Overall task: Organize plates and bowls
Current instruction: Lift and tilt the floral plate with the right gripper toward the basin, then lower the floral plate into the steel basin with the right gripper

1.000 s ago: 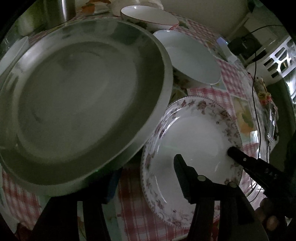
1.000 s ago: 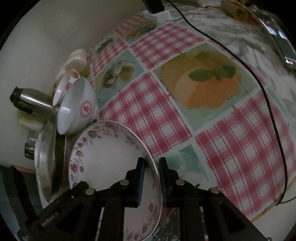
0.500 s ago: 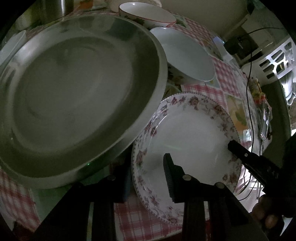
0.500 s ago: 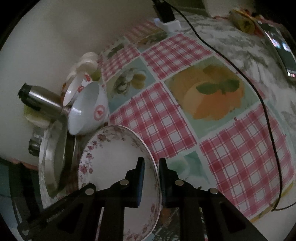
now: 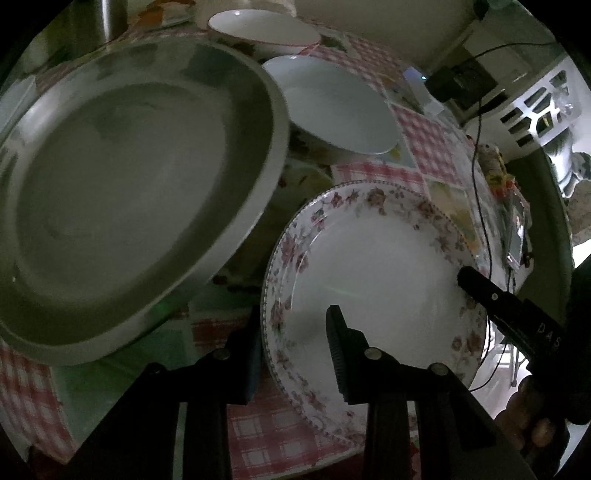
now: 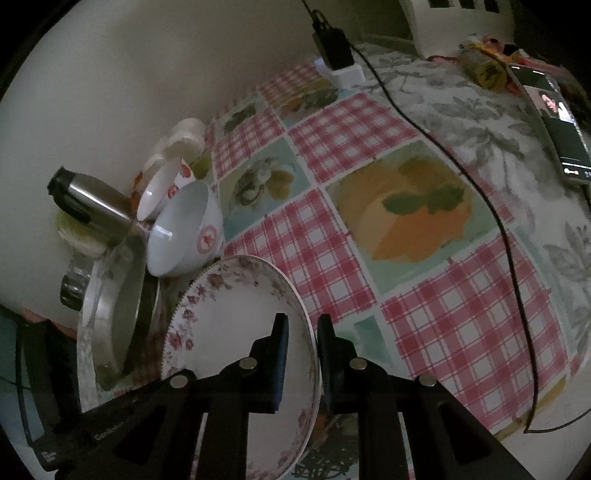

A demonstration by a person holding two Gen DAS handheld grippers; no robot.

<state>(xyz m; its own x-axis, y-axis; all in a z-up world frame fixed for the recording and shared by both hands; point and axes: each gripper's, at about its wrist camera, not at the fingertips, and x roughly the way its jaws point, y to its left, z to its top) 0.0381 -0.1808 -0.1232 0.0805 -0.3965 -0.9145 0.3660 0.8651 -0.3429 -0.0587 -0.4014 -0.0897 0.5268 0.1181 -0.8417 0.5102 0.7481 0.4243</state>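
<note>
**A:** Start with the big things. What lies ahead of the claws?

**B:** The tabletop (image 6: 461, 332) in its checked cloth runs out ahead of the right claw (image 6: 302, 321) and off to its right. Ahead of the left claw (image 5: 293, 321) and to its left is the wide steel dish (image 5: 129, 184), tilted, and it looks as if it rests on something I can't make out.

**A:** And the flowered plate?

**B:** The flowered plate (image 5: 376, 266) hangs between the two claws, tipped up off the cloth. The right claw is nearly closed and pinches the plate's edge on its own side. One finger is over the face and the other is behind it.

**A:** What has just changed?

**B:** The left claw. A second ago it stood wider. Its jaws have just been closing, and now they are narrow, with the plate's opposite edge between them. One finger is under the edge and the other is on the white inside. They look to be pinching it, though the dim light makes it hard to be certain.

**A:** What does that mean for the job?

**B:** I'd judge the plate is now carried from both sides, so it should tip less while it travels. The steel dish just left of the left claw looks the likely place to stack it.

**A:** Anything smaller?

**B:** Two white bowls. The nearer bowl (image 5: 340, 107) is ahead of the left claw beyond the plate, and the further bowl (image 5: 262, 31) is behind it. Both are untouched.
</note>
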